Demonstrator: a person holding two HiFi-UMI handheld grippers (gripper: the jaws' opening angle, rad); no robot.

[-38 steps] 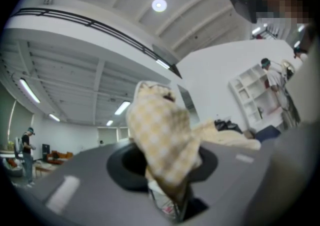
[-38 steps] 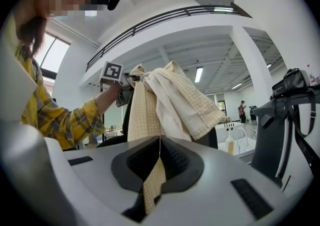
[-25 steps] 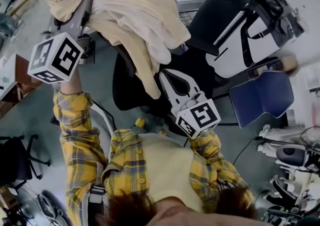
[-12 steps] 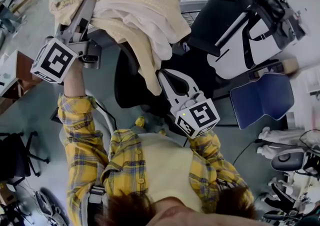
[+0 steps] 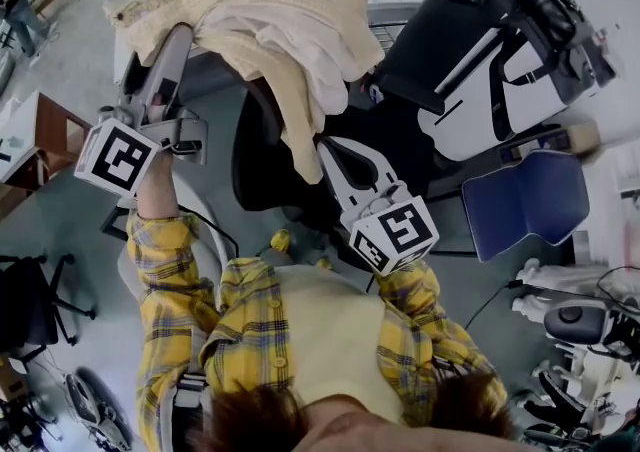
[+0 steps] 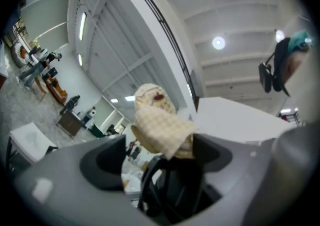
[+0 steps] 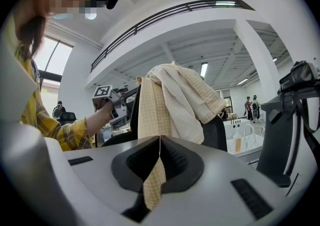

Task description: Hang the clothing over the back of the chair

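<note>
- Clothing [image 5: 270, 20]: a cream and yellow-checked garment. It lies bunched over the top of the chair [image 5: 262, 165] back, and one long end hangs down the side of the chair nearest the person.
- Left gripper [image 6: 160, 160]: at the top edge of the chair back. Its jaws have just been opening and now stand wide. A fold of the checked cloth shows in the gap at the tips, and neither pad presses on it.
- Right gripper [image 7: 159, 162]: below the top of the chair, on the near side. Its jaws are closed flat on the hanging end.
- Hazard, snagging: the loose fold sits between the open left jaws. Drawing that gripper away along the cloth could hook the fold and lift the heap off the chair.
- Hazard, drag-off: any downward pull by the right gripper before release could slide the bunched garment forward off the chair.
- Hazard, imbalance: the bulk appears piled rather than spread, so it may slip to one side once released.
</note>
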